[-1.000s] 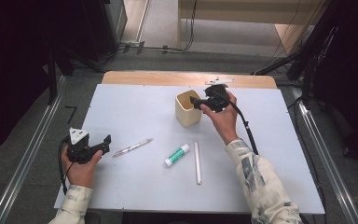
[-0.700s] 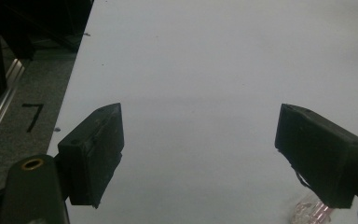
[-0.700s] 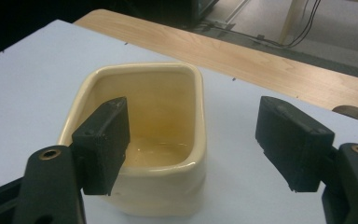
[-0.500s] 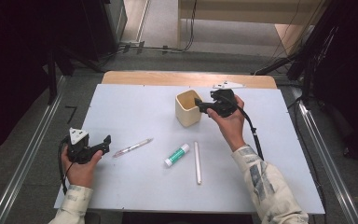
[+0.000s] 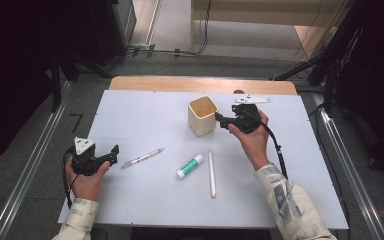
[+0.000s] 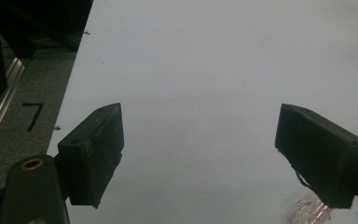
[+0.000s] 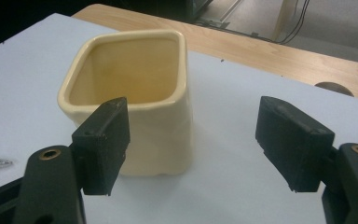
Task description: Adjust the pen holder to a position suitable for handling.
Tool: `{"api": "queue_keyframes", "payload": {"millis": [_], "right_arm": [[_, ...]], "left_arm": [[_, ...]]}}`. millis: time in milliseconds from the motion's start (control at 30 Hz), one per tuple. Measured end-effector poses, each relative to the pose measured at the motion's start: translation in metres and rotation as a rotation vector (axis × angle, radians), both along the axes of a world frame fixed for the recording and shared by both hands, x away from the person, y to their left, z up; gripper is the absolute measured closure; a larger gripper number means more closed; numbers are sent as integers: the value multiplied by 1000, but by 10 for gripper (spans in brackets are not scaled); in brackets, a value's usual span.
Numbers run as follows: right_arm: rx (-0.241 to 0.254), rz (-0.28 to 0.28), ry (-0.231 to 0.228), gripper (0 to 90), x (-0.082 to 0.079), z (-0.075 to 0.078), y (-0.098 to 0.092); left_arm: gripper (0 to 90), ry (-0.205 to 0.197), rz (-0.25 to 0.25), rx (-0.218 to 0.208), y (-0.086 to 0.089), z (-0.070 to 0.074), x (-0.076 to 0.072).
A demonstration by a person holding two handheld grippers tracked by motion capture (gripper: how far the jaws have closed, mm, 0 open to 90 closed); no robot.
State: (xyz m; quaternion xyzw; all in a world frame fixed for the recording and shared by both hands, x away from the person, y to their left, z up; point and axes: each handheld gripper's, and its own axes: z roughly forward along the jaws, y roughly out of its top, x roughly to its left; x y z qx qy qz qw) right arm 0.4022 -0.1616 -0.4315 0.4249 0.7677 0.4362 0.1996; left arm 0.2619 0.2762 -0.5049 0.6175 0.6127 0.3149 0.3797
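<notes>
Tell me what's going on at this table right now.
A person sits at a white table with a gripper in each hand. The right gripper is open beside a cream cup, not gripping it. The left gripper is open near a pen. A glue stick and a white stick lie untouched.

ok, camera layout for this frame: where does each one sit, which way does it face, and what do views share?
High view: above the person's side, facing forward and down on the table; forearms, hands, left gripper and right gripper show.
Left gripper view: rides the left gripper, facing across bare table; open jaws show.
Right gripper view: rides the right gripper, facing the cream cup; open jaws show.
Shared: the cup appears in high and right gripper views.
</notes>
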Motion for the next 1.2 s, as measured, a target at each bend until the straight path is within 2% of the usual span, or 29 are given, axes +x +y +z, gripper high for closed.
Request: {"api": "queue_keyframes", "payload": {"millis": [367, 833, 1200], "right_arm": [[-14, -11, 13, 246, -13, -11, -6], [-25, -18, 40, 246, -36, -25, -26], [-43, -25, 53, 246, -44, -34, -37]], "left_arm": [[166, 4, 1, 2, 0, 1, -1], [166, 2, 4, -11, 0, -1, 3], [166, -1, 3, -9, 1, 0, 0]]}}
